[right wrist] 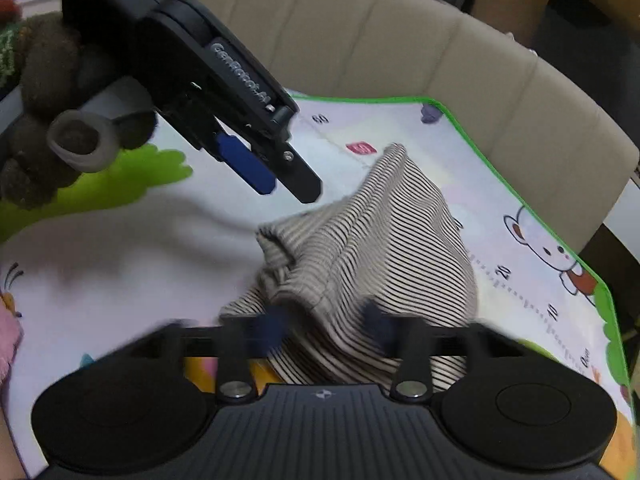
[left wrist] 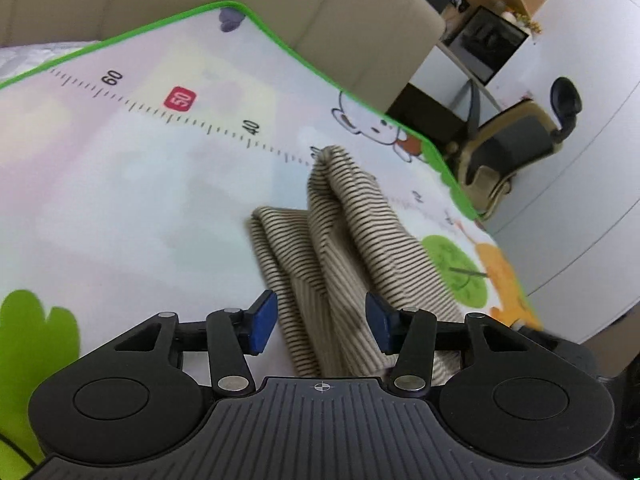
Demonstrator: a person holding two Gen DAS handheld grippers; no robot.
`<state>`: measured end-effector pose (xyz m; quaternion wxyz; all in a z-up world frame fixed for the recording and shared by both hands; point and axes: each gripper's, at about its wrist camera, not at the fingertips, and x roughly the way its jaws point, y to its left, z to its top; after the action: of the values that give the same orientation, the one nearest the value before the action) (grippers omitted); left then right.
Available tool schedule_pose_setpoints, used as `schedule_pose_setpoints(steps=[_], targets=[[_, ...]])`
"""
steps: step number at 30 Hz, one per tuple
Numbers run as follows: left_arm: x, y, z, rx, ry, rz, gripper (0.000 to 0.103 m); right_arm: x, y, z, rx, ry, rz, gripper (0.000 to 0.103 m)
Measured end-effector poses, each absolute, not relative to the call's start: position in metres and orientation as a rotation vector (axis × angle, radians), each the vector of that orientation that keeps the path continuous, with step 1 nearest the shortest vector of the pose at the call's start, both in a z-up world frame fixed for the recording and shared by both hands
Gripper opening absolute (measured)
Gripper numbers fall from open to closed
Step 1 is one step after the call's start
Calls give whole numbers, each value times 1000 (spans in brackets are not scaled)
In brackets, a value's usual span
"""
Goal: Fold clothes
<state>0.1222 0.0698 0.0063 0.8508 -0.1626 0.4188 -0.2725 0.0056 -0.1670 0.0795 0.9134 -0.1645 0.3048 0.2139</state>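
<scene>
A beige garment with thin dark stripes (left wrist: 344, 240) lies bunched on a cartoon play mat (left wrist: 140, 184) with a green border. My left gripper (left wrist: 322, 326) is open, its blue pads either side of the garment's near folds, a little above it. In the right wrist view the garment (right wrist: 372, 248) rises in a peak. My right gripper (right wrist: 326, 330) is blurred, open, with its blue pads at the garment's near edge. The left gripper (right wrist: 280, 182) also shows there, hanging above the mat to the garment's left.
The mat (right wrist: 120, 264) lies on a beige sofa (right wrist: 400, 40) with its backrest behind. A printed ruler scale (left wrist: 180, 112) runs across the mat. An office chair (left wrist: 516, 144) and a shelf stand beyond the mat's right edge. A brown plush toy (right wrist: 52, 80) sits at the left.
</scene>
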Motion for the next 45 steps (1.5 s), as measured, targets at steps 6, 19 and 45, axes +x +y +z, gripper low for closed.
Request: schedule_pose_setpoints(steps=[6, 19, 45], targets=[[122, 53, -4, -254, 930, -594, 38, 34, -196, 141, 7, 592, 438, 8], [135, 92, -18, -326, 1011, -476, 48, 74, -169, 56, 336, 834, 487, 8], [152, 75, -20, -298, 892, -512, 50, 21, -143, 72, -114, 756, 607, 51]])
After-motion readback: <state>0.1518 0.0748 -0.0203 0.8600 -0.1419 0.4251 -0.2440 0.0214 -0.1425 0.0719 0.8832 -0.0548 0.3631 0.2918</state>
